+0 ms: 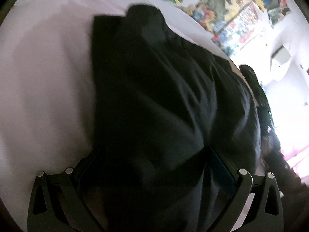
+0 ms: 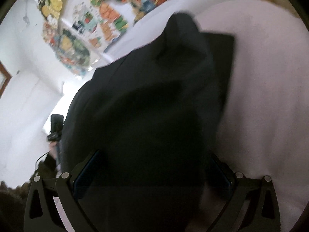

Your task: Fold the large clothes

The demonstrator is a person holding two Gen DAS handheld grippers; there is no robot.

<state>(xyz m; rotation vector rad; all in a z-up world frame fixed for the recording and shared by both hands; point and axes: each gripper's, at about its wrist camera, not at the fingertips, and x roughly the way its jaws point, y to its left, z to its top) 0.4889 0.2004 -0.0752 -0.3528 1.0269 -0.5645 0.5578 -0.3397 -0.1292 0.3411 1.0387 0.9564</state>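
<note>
The black garment (image 1: pixel 154 96) is a soft, matte cloth with long rumpled folds, lying on a pale pink sheet (image 1: pixel 42 81) and filling the middle of both wrist views. Its far end rises in a rounded hump, beside a flat, straight-edged corner of the same dark cloth (image 2: pixel 218 61). In the left wrist view the fabric bunches between the fingers of the left gripper (image 1: pixel 154 166), whose jaws stand wide apart with cloth lying between them; whether they pinch it cannot be told. The right gripper (image 2: pixel 154 168) shows the same: jaws spread wide, dark fabric heaped between the blue-lined fingers (image 2: pixel 87 172). The sheet looks smooth and faintly creased around the garment. Beyond it, a white wall carries blurred, brightly coloured posters (image 2: pixel 92 29). Both views are motion-blurred.
</note>
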